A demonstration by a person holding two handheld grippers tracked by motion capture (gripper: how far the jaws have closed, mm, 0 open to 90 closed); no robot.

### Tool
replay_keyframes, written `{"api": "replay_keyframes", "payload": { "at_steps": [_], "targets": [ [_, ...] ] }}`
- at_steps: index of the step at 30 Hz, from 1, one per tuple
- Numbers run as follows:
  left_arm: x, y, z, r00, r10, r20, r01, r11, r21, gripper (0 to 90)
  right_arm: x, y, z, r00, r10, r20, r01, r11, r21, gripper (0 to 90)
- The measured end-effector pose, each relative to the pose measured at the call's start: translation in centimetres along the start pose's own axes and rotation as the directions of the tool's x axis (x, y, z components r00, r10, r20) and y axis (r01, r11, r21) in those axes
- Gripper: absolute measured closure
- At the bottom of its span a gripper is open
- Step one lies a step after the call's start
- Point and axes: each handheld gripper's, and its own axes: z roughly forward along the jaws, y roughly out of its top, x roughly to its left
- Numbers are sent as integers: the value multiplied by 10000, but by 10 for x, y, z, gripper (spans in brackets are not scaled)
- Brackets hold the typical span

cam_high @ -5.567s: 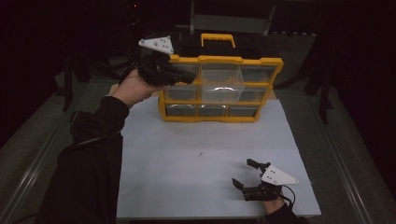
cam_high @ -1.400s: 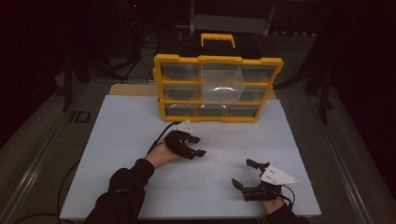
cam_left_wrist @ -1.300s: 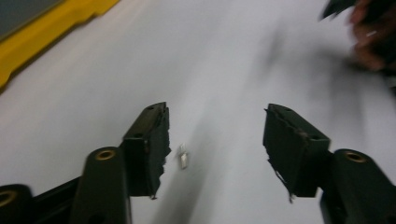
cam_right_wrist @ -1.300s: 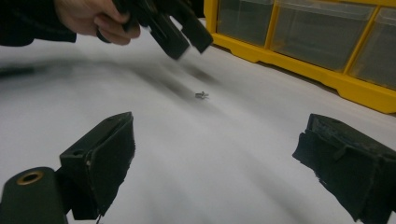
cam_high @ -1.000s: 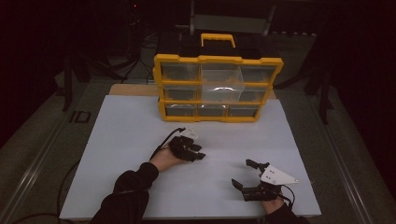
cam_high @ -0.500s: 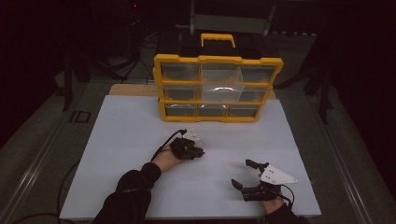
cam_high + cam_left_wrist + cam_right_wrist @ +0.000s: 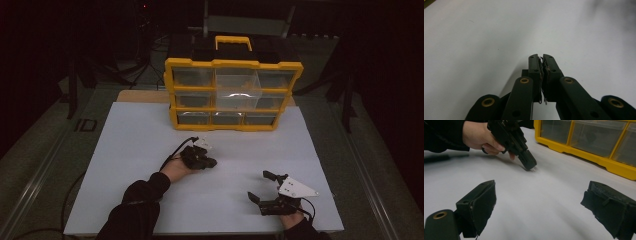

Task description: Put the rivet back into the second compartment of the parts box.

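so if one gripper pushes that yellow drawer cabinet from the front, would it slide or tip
The yellow drawer cabinet stands upright, wider than tall, so tipping looks unlikely. Its clear drawers look mostly empty, so it is probably light and would likely slide on the smooth white tabletop.

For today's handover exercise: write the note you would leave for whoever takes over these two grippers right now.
Left gripper: shut, tips pointed down at the white table; something tiny may sit between the pads, too small to tell.
Right gripper: open, holding nothing, near the table's front right.
Yellow drawer cabinet: upright at the far edge, drawers all pushed in.
Done: cannot be judged from here.
Left: probably check the left pads, then set down whatever they hold.
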Motion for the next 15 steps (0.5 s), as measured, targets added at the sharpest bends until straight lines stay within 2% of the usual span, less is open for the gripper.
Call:
{"api": "replay_keyframes", "payload": {
  "at_steps": [8, 15],
  "targets": [
    [3, 3, -29, 9997, 159, 198, -153, 9993, -334, 852, 0, 0, 0, 10000, 5, 27, -5, 10000, -7, 97],
    [6, 3, -60, 9990, 265, 361, -240, 9974, -685, 852, 0, 0, 0, 10000, 7, 43, -7, 10000, -8, 97]
  ]
}}
